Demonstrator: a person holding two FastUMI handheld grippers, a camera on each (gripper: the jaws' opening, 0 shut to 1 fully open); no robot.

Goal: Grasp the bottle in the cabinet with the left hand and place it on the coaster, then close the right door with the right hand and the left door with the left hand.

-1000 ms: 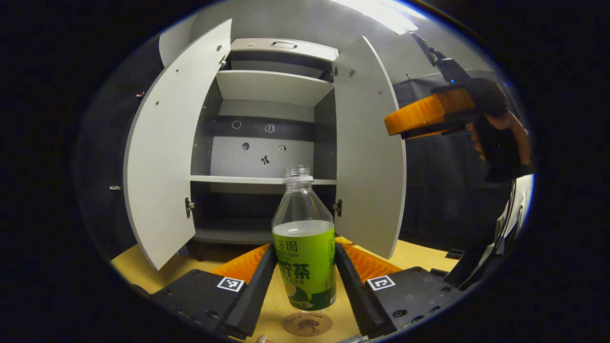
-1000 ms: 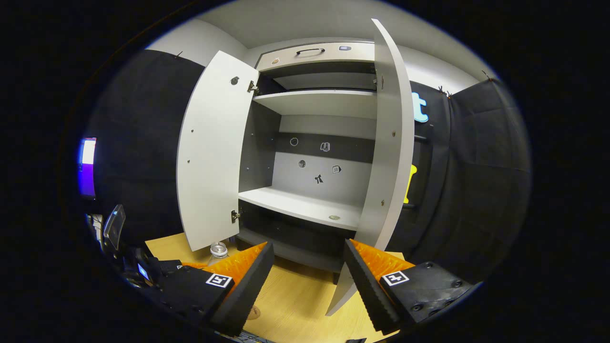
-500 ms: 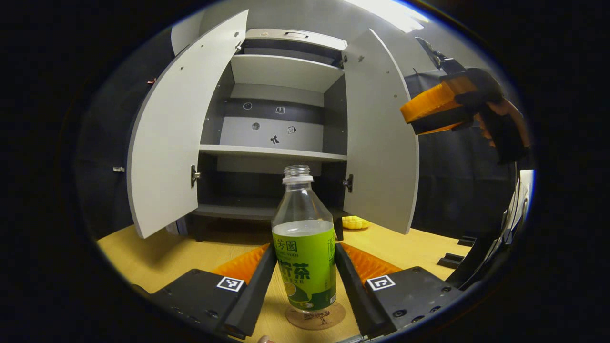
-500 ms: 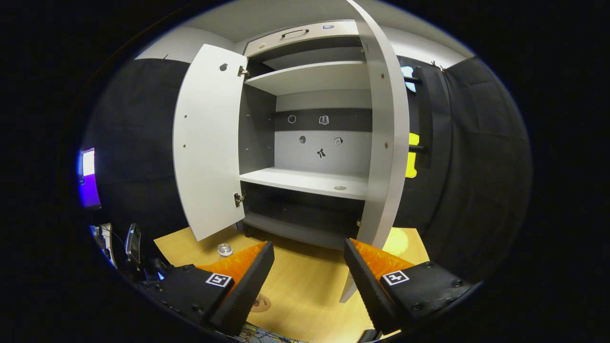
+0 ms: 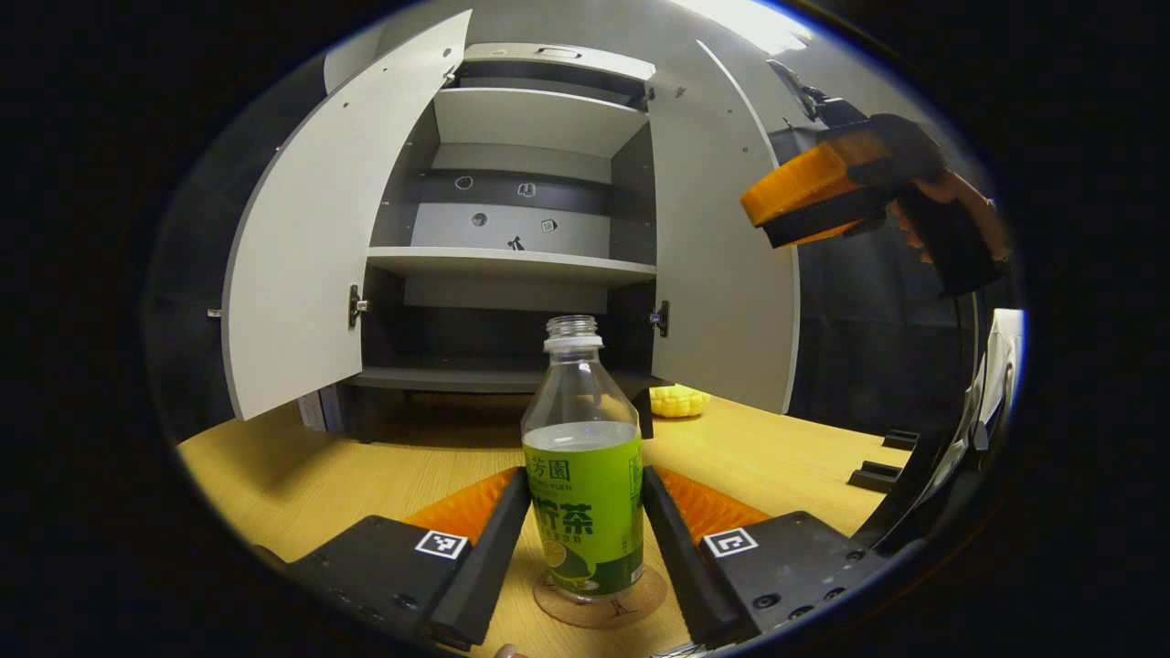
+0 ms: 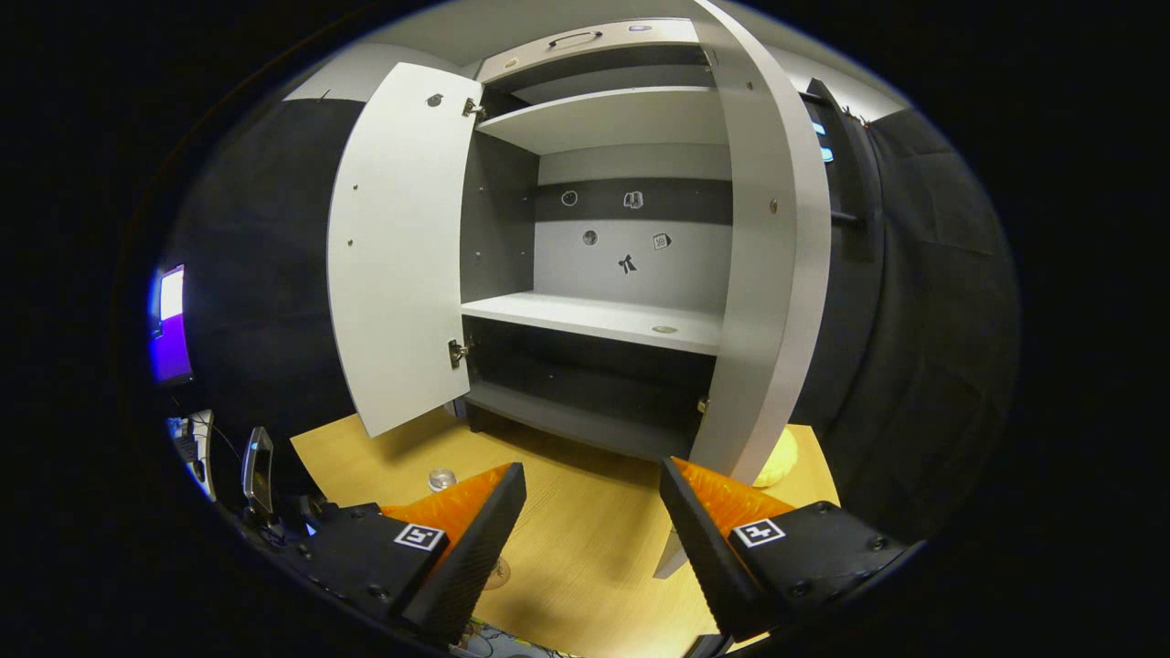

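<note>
The left gripper [image 5: 583, 539] clasps the bottle [image 5: 582, 475], which stands on the coaster [image 5: 600, 605] near the tabletop's [image 5: 366, 466] front edge; it should release gently (keeping it upright). The right gripper [image 6: 590, 539] is spread, empty.

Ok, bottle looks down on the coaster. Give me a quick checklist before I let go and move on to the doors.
1. Bottle standing upright: ok.
2. Bottle base over the coaster: ok; full contact: cannot tell.
3. Left gripper released: not ok, both fingers press the bottle's sides.
4. Right gripper open and empty: ok.
5. Right door closed: not ok, wide open.
6. Left door closed: not ok, wide open.
</note>
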